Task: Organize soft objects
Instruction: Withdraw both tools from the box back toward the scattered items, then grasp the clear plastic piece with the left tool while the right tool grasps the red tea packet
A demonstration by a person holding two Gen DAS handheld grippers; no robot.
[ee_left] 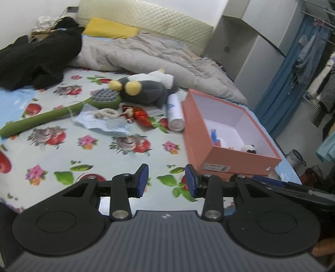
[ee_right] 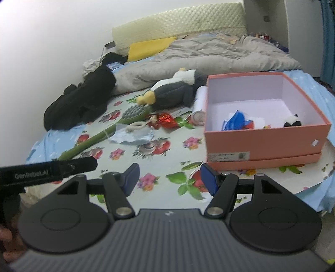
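While hovering over the bed (ee_left: 62, 150) with both grippers (ee_left: 166, 181) (ee_right: 168, 180) gaping, holding nothing, risking snagging the mask (ee_left: 102, 123) or knocking the bottle (ee_left: 175, 113) when reaching for the penguin (ee_left: 144, 90) lying left of the box (ee_left: 236, 159)

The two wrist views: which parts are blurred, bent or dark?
Left wrist view: the penguin plush and pink box are smeared by motion, and the cabinet edges bow. Right wrist view: the corners fall dark, the bedsheet print is soft, and the headboard curves.
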